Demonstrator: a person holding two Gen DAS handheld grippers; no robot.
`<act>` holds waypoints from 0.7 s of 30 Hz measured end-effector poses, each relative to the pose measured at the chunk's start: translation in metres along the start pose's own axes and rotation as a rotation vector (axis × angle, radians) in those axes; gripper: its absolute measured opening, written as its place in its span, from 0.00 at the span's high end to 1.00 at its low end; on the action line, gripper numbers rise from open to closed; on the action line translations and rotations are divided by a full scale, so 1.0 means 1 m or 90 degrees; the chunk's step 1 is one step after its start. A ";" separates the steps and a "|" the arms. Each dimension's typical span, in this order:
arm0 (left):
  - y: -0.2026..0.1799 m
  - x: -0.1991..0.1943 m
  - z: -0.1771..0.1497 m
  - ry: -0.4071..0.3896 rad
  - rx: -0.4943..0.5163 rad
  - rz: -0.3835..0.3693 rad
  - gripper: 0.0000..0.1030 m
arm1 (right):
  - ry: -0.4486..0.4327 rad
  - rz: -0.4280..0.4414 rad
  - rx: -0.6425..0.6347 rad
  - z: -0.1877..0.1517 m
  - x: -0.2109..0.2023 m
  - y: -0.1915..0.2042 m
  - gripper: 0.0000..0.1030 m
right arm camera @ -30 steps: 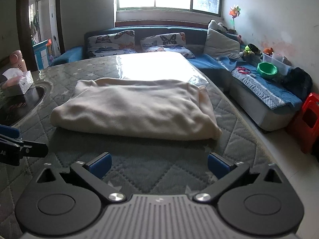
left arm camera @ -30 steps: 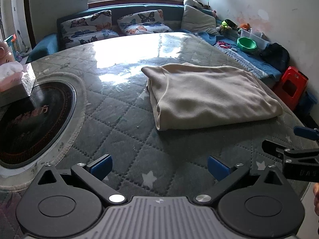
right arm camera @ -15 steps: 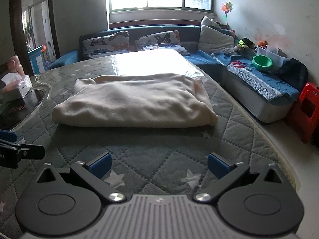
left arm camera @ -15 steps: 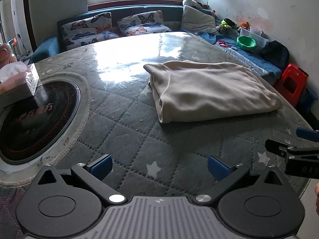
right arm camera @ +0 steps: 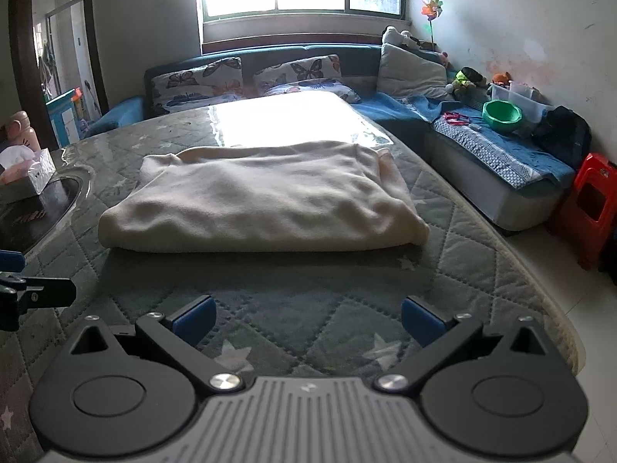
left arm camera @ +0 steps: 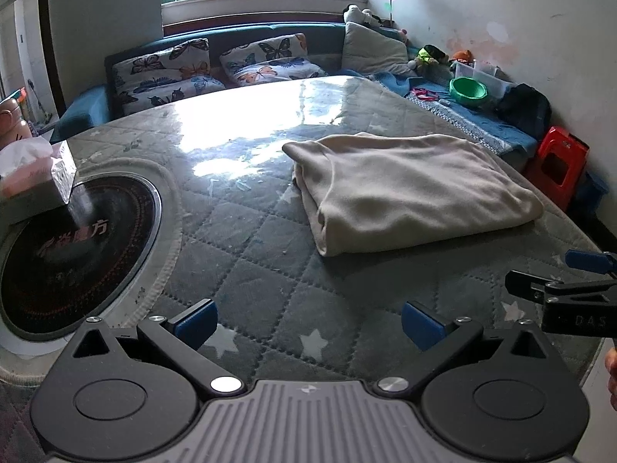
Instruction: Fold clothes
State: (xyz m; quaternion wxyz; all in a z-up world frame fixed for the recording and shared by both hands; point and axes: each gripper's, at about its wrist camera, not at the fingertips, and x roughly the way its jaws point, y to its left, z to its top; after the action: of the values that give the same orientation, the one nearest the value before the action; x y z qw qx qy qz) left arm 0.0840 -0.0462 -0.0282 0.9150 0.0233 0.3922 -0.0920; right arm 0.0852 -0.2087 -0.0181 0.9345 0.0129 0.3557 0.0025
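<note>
— Where's the sweater (right arm camera: 262, 200)?
— Folded on the counter (left arm camera: 250, 270), ahead of both tongs, left (left arm camera: 308, 320) and right (right arm camera: 306, 318), spread and empty.
— Risk?
— If we snag one layer, we undo the fold.

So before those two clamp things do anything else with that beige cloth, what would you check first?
1. Left gripper open and holding nothing: ok.
2. Right gripper open and holding nothing: ok.
3. Beige garment lies folded in a flat bundle on the quilted table cover: ok.
4. Both grippers apart from the garment, with bare cover between: ok.
5. Tissue box well off to the left of the garment: ok.
6. Whether the layers underneath are neatly aligned: cannot tell, they are hidden.
</note>
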 end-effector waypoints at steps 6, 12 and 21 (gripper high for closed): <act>0.007 0.006 0.001 0.007 -0.006 0.010 0.00 | 0.003 0.007 -0.014 0.002 0.005 0.011 0.00; 0.010 0.011 0.002 0.016 -0.009 0.019 0.00 | 0.008 0.013 -0.008 0.001 0.010 0.012 0.00; 0.007 0.016 0.002 0.030 -0.008 0.027 0.00 | 0.008 0.009 0.007 -0.002 0.010 0.003 0.00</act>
State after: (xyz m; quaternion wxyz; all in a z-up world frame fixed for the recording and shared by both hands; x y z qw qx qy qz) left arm 0.0977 -0.0419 -0.0389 0.9075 0.0281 0.4134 -0.0697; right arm 0.0911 -0.2054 -0.0260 0.9322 0.0202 0.3614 0.0073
